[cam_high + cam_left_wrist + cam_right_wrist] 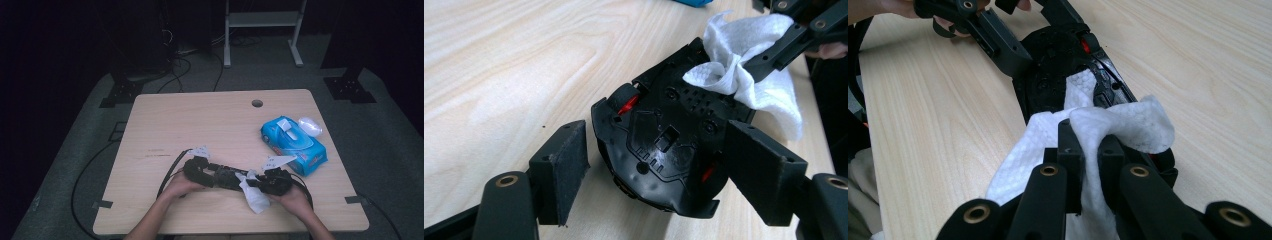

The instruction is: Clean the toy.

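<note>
While pinched in right claw, wipe touches mouse shell

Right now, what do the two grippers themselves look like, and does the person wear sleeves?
Both are black. The left gripper has two broad, flat, rectangular jaws with rough dark pads, and brass-coloured rings sit at its joints. The right gripper has the same brass rings on rounded black links. A white tag stands on top of each, and a black cable trails from the left one. The forearms are bare, with no sleeves.
</note>
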A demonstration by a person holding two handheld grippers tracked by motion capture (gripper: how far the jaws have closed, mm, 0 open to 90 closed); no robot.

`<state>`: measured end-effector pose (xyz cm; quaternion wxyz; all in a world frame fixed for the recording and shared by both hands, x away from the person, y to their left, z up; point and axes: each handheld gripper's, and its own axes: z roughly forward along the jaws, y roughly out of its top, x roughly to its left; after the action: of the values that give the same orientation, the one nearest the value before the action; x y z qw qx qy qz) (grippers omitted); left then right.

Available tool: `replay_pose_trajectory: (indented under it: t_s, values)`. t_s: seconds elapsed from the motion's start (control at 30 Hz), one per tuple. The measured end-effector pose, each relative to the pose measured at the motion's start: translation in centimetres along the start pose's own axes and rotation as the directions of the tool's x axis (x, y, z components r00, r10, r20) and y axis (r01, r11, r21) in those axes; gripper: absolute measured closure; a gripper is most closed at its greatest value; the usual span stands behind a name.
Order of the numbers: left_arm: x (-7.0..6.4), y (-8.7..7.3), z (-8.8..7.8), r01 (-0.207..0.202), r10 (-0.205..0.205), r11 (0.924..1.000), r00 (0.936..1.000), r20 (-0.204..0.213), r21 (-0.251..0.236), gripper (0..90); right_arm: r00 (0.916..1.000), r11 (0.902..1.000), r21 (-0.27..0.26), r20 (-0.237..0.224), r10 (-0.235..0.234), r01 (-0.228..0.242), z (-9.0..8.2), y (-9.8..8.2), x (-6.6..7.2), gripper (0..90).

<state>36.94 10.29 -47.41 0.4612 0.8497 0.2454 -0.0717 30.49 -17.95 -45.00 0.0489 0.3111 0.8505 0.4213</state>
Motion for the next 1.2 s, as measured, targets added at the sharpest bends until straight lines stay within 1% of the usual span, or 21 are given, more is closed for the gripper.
replay_pose_trajectory:
  t_s: [0.03, 0.1, 0.23, 0.27, 0.33, 0.37, 0.47, 0.57, 0.63, 0.73, 0.77, 0.9, 1.0, 1.07, 1.1, 1.13, 1.17, 1.2]
  values:
    - [0.1, 0.0, 0.0, 0.015, -0.015, 0.9999, 0.9998, 0.01, 0.003, 26.5, 1.0, 1.0, 0.0, -0.003, 0.0, 0.0, 0.0, 0.0, 0.0, 84.9]
    - [0.3, 0.0, 0.0, 0.02, -0.02, 0.9997, 0.9992, 0.033, 0.013, 29.9, 0.9999, 0.9999, -0.004, 0.002, -0.012, 0.012, 0.0, -0.1, 0.0, 84.9]
    - [0.4, 0.2, 0.1, 0.027, -0.028, 0.9986, 0.9988, 0.041, 0.045, 31.5, 0.9995, 0.9994, -0.006, 0.004, -0.033, 0.033, 0.0, -0.1, 0.2, 84.9]
    - [0.4, 0.2, 0.2, 0.027, -0.028, 0.9987, 0.9989, 0.037, 0.044, 31.8, 0.9991, 0.9991, -0.009, 0.004, -0.042, 0.042, 0.0, -0.1, 0.2, 84.9]
    - [0.4, 0.2, 0.2, 0.014, -0.015, 0.9983, 0.9995, 0.027, 0.056, 32.6, 0.9988, 0.9987, -0.015, 0.001, -0.049, 0.049, 0.0, -0.2, 0.4, 84.9]
    - [0.3, 0.1, 0.2, 0.006, -0.008, 0.9985, 0.9997, 0.024, 0.055, 32.9, 0.9981, 0.9979, -0.019, 0.005, -0.062, 0.062, 0.0, -0.3, 0.5, 84.9]
    - [0.1, 0.0, 0.1, -0.011, 0.01, 0.9986, 0.9999, 0.009, 0.052, 33.2, 0.9971, 0.9969, -0.022, 0.005, -0.076, 0.076, 0.0, -0.3, 0.7, 84.9]
    - [-0.1, 0.0, 0.0, -0.026, 0.027, 0.9987, 0.9995, -0.017, 0.044, 33.6, 0.9962, 0.996, -0.022, 0.012, -0.086, 0.086, 0.1, -0.2, 0.8, 84.9]
    - [-0.2, 0.0, 0.0, -0.021, 0.022, 0.9988, 0.9996, -0.019, 0.045, 33.6, 0.9958, 0.9957, -0.021, 0.019, -0.089, 0.09, 0.1, -0.3, 0.8, 84.9]
    - [0.0, 0.0, 0.0, 0.001, 0.0, 0.9995, 1.0, -0.008, 0.032, 33.6, 0.9955, 0.9956, -0.021, 0.026, -0.091, 0.091, 0.1, -0.3, 0.8, 84.9]
    - [0.1, -0.1, 0.0, 0.011, -0.011, 0.9996, 0.9999, 0.0, 0.027, 33.5, 0.9955, 0.9957, -0.02, 0.029, -0.09, 0.091, 0.1, -0.3, 0.8, 84.9]
    - [0.5, 0.0, -0.1, 0.034, -0.034, 0.9991, 0.9989, 0.032, 0.024, 33.6, 0.9956, 0.9958, -0.022, 0.032, -0.088, 0.089, 0.0, -0.4, 0.8, 85.0]
    - [0.9, -0.1, -0.2, 0.069, -0.07, 0.9975, 0.9951, 0.07, 0.018, 34.0, 0.9954, 0.9957, -0.022, 0.035, -0.09, 0.09, 0.0, -0.4, 0.7, 85.0]
    - [1.3, -0.1, -0.3, 0.098, -0.1, 0.995, 0.9904, 0.096, 0.02, 34.7, 0.9952, 0.9955, -0.022, 0.036, -0.091, 0.092, 0.0, -0.4, 0.7, 85.0]
    - [1.6, 0.0, -0.3, 0.117, -0.118, 0.9929, 0.9877, 0.102, 0.022, 36.0, 0.995, 0.9954, -0.021, 0.037, -0.092, 0.093, 0.0, -0.4, 0.7, 85.0]
    - [1.8, 0.0, -0.4, 0.13, -0.131, 0.9913, 0.9855, 0.107, 0.024, 39.3, 0.9949, 0.9953, -0.021, 0.038, -0.093, 0.094, 0.0, -0.4, 0.7, 85.0]
    - [1.9, 0.1, -0.3, 0.141, -0.142, 0.9898, 0.9841, 0.107, 0.021, 41.1, 0.9947, 0.9952, -0.021, 0.04, -0.095, 0.096, 0.0, -0.4, 0.7, 85.0]
    - [1.8, 0.3, -0.2, 0.14, -0.142, 0.9899, 0.9847, 0.102, 0.024, 42.0, 0.9944, 0.995, -0.021, 0.041, -0.097, 0.098, 0.0, -0.4, 0.8, 85.0]
